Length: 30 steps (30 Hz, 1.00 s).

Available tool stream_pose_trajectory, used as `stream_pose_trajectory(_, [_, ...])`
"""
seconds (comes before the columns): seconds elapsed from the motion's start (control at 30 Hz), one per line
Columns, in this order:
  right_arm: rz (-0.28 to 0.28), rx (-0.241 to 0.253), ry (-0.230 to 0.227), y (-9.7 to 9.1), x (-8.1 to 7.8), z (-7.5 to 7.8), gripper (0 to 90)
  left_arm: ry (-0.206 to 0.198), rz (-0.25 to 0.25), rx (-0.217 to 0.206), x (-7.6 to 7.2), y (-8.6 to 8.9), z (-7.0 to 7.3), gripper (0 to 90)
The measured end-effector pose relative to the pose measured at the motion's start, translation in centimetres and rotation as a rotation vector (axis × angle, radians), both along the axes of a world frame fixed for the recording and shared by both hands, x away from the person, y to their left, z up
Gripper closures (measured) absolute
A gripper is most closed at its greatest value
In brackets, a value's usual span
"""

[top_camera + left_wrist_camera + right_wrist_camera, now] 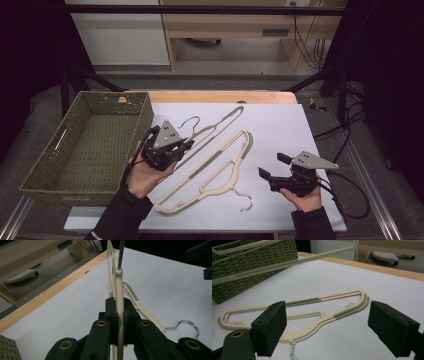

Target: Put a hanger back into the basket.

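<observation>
Counter: wooden top, largely covered by a white sheet, carrying 2 cream hangers and 1 basket. Woven green basket: rectangular, standing at the counter's left side, interior bare in the high view. Hanger 1, the raised hanger: cream plastic with a dark metal hook, lifted off the sheet and tilted, its far end reaching toward the counter's back edge. Left gripper: held in the person's left hand just beside the basket's right wall, jaws pressed together on the raised hanger; in the left gripper view the cream bar stands on edge, pinched between both black pads. Hanger 2, the flat hanger: cream with ribbed grey-green grip strips, lying flat on the sheet near the centre, aligned diagonally, its silver hook pointing toward the person's side. Right gripper: held in the person's right hand at the counter's right, apart from the flat hanger, jaws spread wide with nothing between them; in the right gripper view the flat hanger lies ahead of the 2 open pads.
</observation>
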State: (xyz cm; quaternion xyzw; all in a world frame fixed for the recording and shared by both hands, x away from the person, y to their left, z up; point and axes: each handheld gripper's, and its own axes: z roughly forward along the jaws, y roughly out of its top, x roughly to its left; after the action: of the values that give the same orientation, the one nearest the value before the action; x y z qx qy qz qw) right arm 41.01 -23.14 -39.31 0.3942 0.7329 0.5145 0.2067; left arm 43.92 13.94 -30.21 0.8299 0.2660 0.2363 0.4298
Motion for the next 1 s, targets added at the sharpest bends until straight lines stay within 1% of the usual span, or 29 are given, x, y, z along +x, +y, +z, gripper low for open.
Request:
stream_pose_trajectory(0.03, [0.003, -0.002, -0.001, 0.0, 0.0, 0.1, 15.0, -0.001, -0.002, -0.014, 0.0, 0.3, 0.4, 85.6])
stream_pose_trajectory(0.07, [0.003, -0.003, -0.004, 0.0, -0.1, 0.1, 14.1, 0.001, -0.011, -0.015, 0.0, 0.7, 0.9, 85.5])
stream_pose_trajectory(0.13, [-0.003, 0.000, -0.006, 0.0, -0.2, 0.2, 13.2, 0.003, -0.018, -0.035, 0.0, 1.3, 1.7, 85.6])
stream_pose_trajectory(0.17, [0.001, -0.006, -0.013, 0.0, -0.2, 0.3, 12.5, 0.003, -0.018, -0.035, 0.0, 1.3, 1.7, 85.5])
stream_pose_trajectory(0.2, [-0.002, -0.008, -0.012, 0.0, -0.2, 0.4, 12.2, 0.001, -0.022, -0.039, 0.0, 2.1, 2.6, 85.6])
stream_pose_trajectory(0.27, [-0.003, -0.001, -0.018, 0.0, -0.3, 0.5, 11.2, -0.008, -0.022, -0.045, 0.0, 2.8, 3.4, 85.6])
stream_pose_trajectory(0.3, [-0.007, -0.002, -0.020, -0.1, -0.3, 0.6, 11.1, -0.008, -0.022, -0.045, 0.0, 2.8, 3.4, 85.6])
stream_pose_trajectory(0.33, [-0.004, 0.000, -0.018, -0.2, -0.4, 0.6, 10.8, -0.017, -0.024, -0.031, 0.0, 3.6, 4.1, 85.6])
stream_pose_trajectory(0.37, [-0.010, 0.003, -0.021, -0.2, -0.4, 0.7, 10.3, -0.022, -0.022, -0.030, 0.1, 4.0, 4.4, 85.5])
stream_pose_trajectory(0.4, [-0.010, 0.003, -0.021, -0.2, -0.4, 0.7, 10.3, -0.022, -0.022, -0.030, 0.1, 4.0, 4.4, 85.5])
stream_pose_trajectory(0.43, [-0.010, 0.001, -0.024, -0.3, -0.4, 0.7, 9.9, -0.035, -0.018, -0.012, 0.2, 4.8, 5.0, 85.5])
stream_pose_trajectory(0.47, [-0.012, 0.007, -0.023, -0.3, -0.5, 0.8, 9.5, -0.036, -0.018, -0.006, 0.3, 5.3, 5.3, 85.5])
stream_pose_trajectory(0.57, [-0.014, 0.005, -0.030, -0.3, -0.5, 0.8, 8.6, -0.027, -0.014, -0.018, 0.7, 6.8, 5.9, 85.5])
stream_pose_trajectory(0.63, [-0.013, 0.002, -0.030, -0.3, -0.5, 0.8, 8.2, -0.031, -0.004, -0.019, 0.9, 8.0, 6.3, 85.5])
stream_pose_trajectory(0.67, [-0.013, 0.000, -0.032, -0.4, -0.5, 0.9, 8.1, -0.031, -0.004, -0.019, 0.9, 8.0, 6.3, 85.5])
stream_pose_trajectory(0.7, [-0.014, -0.001, -0.032, -0.4, -0.5, 0.9, 8.1, -0.035, 0.008, -0.023, 1.2, 9.1, 6.6, 85.5])
stream_pose_trajectory(0.73, [-0.014, -0.002, -0.032, -0.4, -0.5, 0.9, 7.9, -0.041, 0.009, -0.028, 1.3, 9.7, 6.8, 85.5])
stream_pose_trajectory(0.77, [-0.014, -0.002, -0.032, -0.4, -0.5, 0.9, 7.9, -0.041, 0.009, -0.028, 1.3, 9.7, 6.8, 85.5])
stream_pose_trajectory(0.83, [-0.012, -0.005, -0.030, -0.4, -0.5, 0.9, 7.8, -0.046, 0.023, -0.039, 1.7, 11.4, 7.0, 85.5])
stream_pose_trajectory(0.9, [-0.012, -0.005, -0.028, -0.3, -0.4, 0.8, 7.7, -0.041, 0.034, -0.034, 2.0, 12.3, 7.0, 85.5])
stream_pose_trajectory(0.93, [-0.009, -0.007, -0.026, -0.3, -0.4, 0.8, 7.7, -0.045, 0.038, -0.029, 2.1, 12.8, 7.0, 85.5])
stream_pose_trajectory(0.97, [-0.005, -0.012, -0.022, -0.3, -0.4, 0.8, 7.6, -0.045, 0.038, -0.029, 2.1, 12.8, 7.0, 85.5])
stream_pose_trajectory(1.0, [-0.008, -0.014, -0.022, -0.2, -0.4, 0.7, 7.4, -0.044, 0.039, -0.032, 2.4, 13.7, 6.9, 85.5])
